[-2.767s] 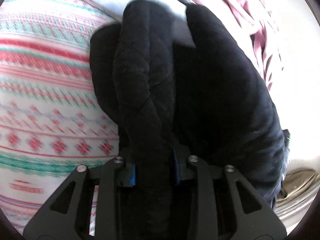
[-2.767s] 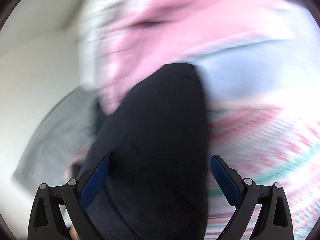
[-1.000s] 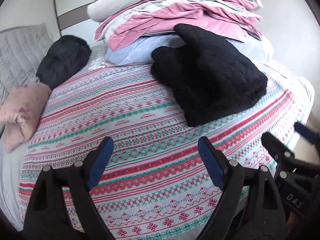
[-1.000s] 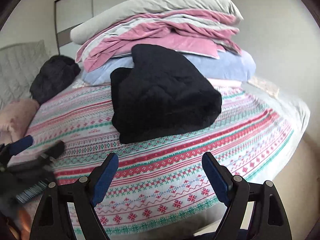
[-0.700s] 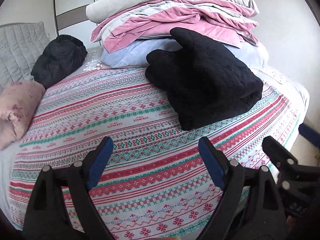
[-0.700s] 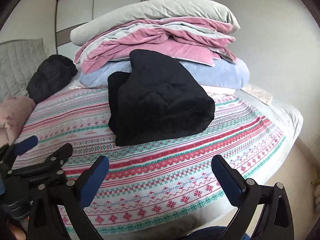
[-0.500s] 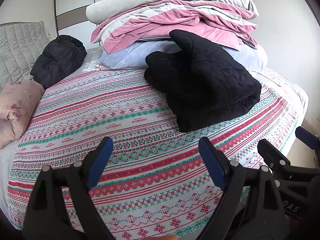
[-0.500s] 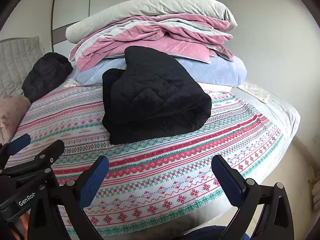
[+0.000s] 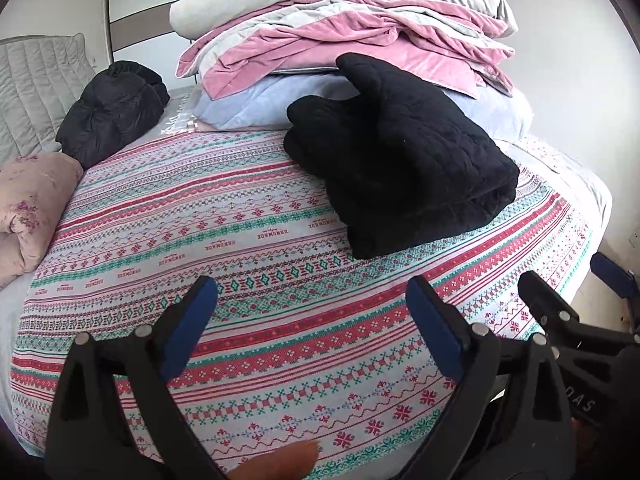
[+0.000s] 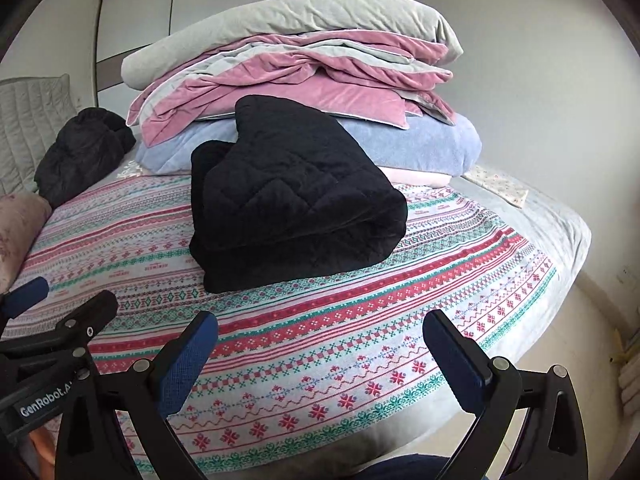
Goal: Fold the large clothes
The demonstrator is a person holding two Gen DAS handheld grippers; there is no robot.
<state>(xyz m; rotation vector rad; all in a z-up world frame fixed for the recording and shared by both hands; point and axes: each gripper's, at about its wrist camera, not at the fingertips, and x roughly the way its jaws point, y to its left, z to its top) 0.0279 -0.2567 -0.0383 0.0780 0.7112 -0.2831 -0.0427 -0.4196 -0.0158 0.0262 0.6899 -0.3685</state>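
Note:
A black quilted garment lies folded into a thick bundle on the patterned bedspread, leaning against the bedding pile behind it. In the right wrist view the garment sits straight ahead. My left gripper hangs over the near part of the bed, well short of the garment; its jaws are opening and nothing is between them. My right gripper is beside it, on its right, open wide and empty, also short of the garment.
A tall stack of grey, pink and blue bedding fills the back of the bed. A second black bundle and a pink floral pillow lie at the left. The bed's edge drops to the floor at the right.
The left gripper, earlier shut on the black garment, has let go. Both grippers have drawn back from it, and their jaws have spread wider over the last second.

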